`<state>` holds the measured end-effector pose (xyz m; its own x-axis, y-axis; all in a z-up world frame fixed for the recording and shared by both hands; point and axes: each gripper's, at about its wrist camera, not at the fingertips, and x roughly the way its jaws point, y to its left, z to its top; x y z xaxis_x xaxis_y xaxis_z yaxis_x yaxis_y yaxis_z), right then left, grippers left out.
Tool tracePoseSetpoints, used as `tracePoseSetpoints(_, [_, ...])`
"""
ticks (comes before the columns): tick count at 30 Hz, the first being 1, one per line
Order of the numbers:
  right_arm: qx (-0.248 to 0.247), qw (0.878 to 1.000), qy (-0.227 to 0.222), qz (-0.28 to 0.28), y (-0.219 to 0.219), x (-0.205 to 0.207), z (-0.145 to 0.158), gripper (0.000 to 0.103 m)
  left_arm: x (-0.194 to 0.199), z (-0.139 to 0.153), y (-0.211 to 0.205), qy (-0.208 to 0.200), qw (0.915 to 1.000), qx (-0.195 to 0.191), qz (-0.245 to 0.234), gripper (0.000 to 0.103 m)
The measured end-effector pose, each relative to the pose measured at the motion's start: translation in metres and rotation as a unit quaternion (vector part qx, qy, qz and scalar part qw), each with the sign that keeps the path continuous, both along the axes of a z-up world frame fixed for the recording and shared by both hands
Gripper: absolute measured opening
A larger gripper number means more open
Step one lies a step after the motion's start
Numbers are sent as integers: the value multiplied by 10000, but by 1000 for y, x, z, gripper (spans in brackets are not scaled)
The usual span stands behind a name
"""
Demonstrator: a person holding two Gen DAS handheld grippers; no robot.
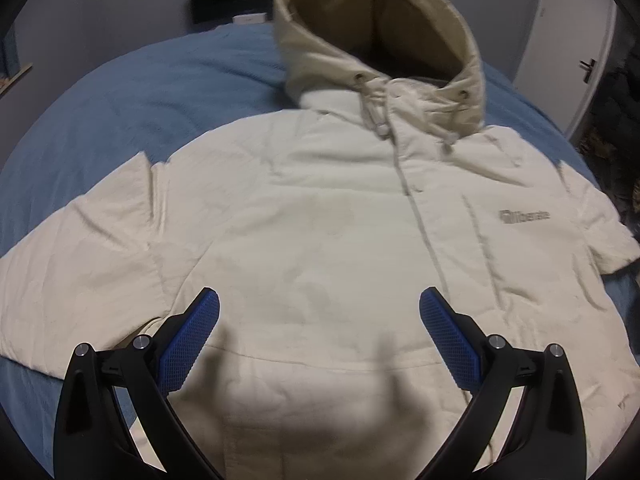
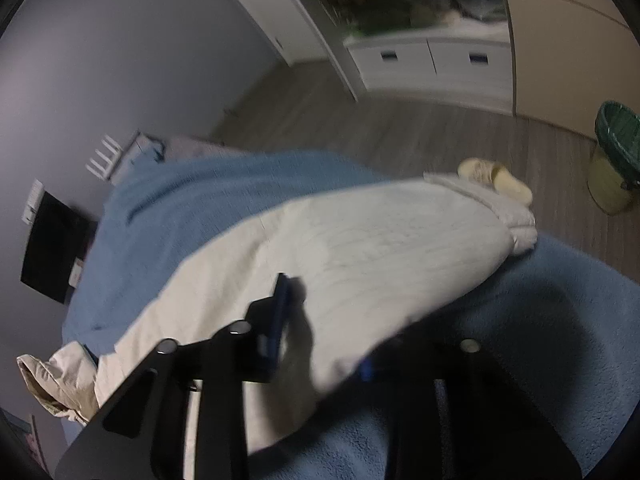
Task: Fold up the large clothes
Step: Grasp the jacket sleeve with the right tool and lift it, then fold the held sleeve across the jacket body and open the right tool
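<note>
Jacket (image 1: 320,208), cream and hooded, lies face up and spread flat on a bed covered by a blue blanket (image 1: 132,92), its front closed down the middle and a grey "liberate" logo (image 1: 525,216) on the chest. The hood (image 1: 380,40) points toward the far wall, its tan lining showing, with drawcords hanging at the collar. Both sleeves stretch out sideways across the blanket. The left claw (image 1: 319,316) hovers over the lower front of the jacket, its blue-padded fingers (image 1: 192,340) spread wide with nothing between them, and its shadow falls on the fabric near the hem. In the right wrist view the picture is blurred; the right claw (image 2: 324,324) straddles the edge of one sleeve (image 2: 360,248), one blue finger above the cloth and the other partly hidden beneath it, so I cannot tell whether it has closed on the fabric. Beyond the bed there is a wooden floor, a pale slipper (image 2: 496,178), a bin with a green liner (image 2: 616,148), white drawers (image 2: 432,64) and a black panel (image 2: 56,248) on the grey wall.
</note>
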<state>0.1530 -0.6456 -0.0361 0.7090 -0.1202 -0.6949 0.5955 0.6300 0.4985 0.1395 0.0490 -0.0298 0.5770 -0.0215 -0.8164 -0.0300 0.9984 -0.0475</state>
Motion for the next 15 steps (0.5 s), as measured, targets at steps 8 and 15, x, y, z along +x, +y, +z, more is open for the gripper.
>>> tracePoseSetpoints(8, [-1438,9788,-1128,926,85,-10,104,13,-2,3,5,-64,9999,-51,88,96])
tracePoseSetpoints(15, [-2375,9208,-1882,2455,220,-32,182,13,-4,7,6,-136,9998,-21,106,96])
